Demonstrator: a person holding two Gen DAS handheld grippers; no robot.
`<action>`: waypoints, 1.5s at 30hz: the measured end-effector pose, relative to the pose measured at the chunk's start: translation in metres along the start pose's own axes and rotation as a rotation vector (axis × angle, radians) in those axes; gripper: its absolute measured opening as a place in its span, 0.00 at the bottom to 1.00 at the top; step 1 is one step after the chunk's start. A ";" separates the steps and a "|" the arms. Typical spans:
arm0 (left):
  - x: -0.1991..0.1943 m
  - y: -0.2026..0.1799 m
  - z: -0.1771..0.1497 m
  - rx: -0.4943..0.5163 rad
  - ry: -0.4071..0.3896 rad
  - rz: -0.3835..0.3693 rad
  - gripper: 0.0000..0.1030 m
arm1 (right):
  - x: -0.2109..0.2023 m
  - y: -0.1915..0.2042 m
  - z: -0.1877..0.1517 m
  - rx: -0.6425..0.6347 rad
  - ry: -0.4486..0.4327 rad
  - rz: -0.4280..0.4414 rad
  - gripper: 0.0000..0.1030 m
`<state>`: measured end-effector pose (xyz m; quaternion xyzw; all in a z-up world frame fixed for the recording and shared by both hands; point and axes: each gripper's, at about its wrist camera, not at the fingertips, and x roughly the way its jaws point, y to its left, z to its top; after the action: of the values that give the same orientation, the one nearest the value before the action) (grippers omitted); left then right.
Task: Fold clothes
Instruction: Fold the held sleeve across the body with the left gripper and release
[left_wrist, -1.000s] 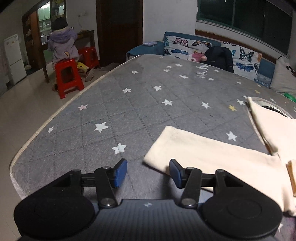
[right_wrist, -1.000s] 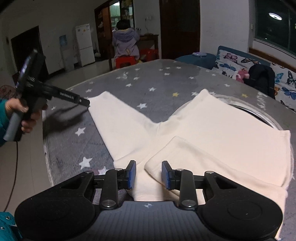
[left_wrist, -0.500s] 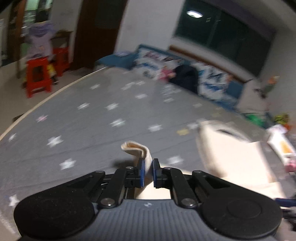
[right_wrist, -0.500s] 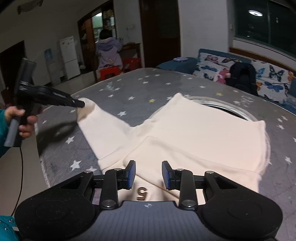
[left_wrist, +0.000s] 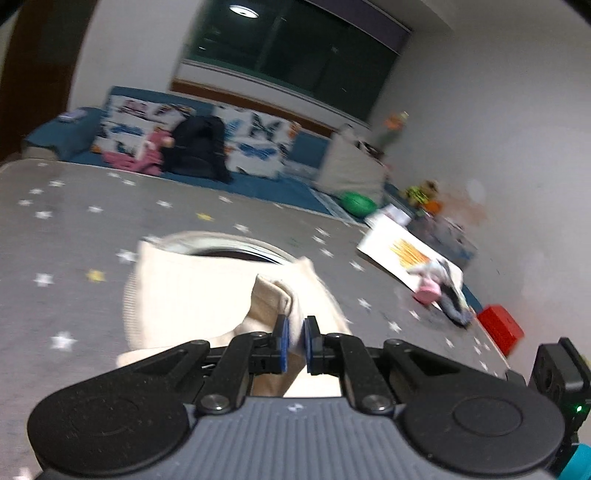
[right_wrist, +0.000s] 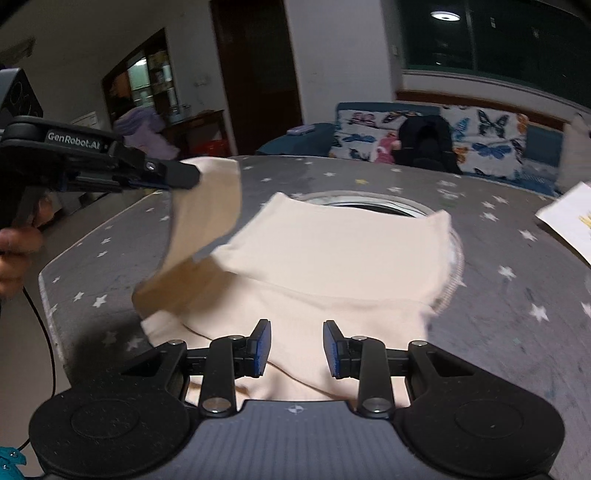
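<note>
A cream garment (right_wrist: 332, 251) lies on the grey star-patterned table (right_wrist: 517, 332). My left gripper (left_wrist: 294, 345) is shut on the end of its left sleeve (left_wrist: 273, 295) and holds it lifted above the table. In the right wrist view the left gripper (right_wrist: 184, 175) holds the raised sleeve (right_wrist: 207, 214) up at the left, over the garment's edge. My right gripper (right_wrist: 296, 349) is open and empty, low over the garment's near part. The left wrist view is blurred.
A round opening (right_wrist: 362, 203) in the table shows behind the garment. A white paper with orange marks (left_wrist: 406, 254) lies at the table's right edge. A butterfly-patterned sofa (right_wrist: 461, 136) with a black backpack (right_wrist: 424, 140) stands behind the table.
The left gripper closed on the sleeve end, lifted it off the table and swung it right toward the garment's body. The right gripper stayed open and moved forward over the garment.
</note>
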<state>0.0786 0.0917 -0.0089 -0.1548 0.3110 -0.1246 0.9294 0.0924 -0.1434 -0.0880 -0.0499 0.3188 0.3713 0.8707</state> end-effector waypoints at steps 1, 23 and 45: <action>0.009 -0.006 -0.003 0.006 0.020 -0.014 0.08 | -0.002 -0.004 -0.002 0.010 0.000 -0.007 0.33; -0.017 0.067 -0.050 0.010 0.098 0.187 0.31 | 0.014 -0.021 0.004 0.046 0.003 -0.032 0.33; 0.015 0.094 -0.050 -0.048 0.162 0.170 0.32 | 0.068 -0.014 0.012 -0.028 0.105 -0.093 0.33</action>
<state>0.0723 0.1629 -0.0897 -0.1396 0.3999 -0.0498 0.9045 0.1432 -0.1082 -0.1207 -0.0962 0.3562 0.3319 0.8682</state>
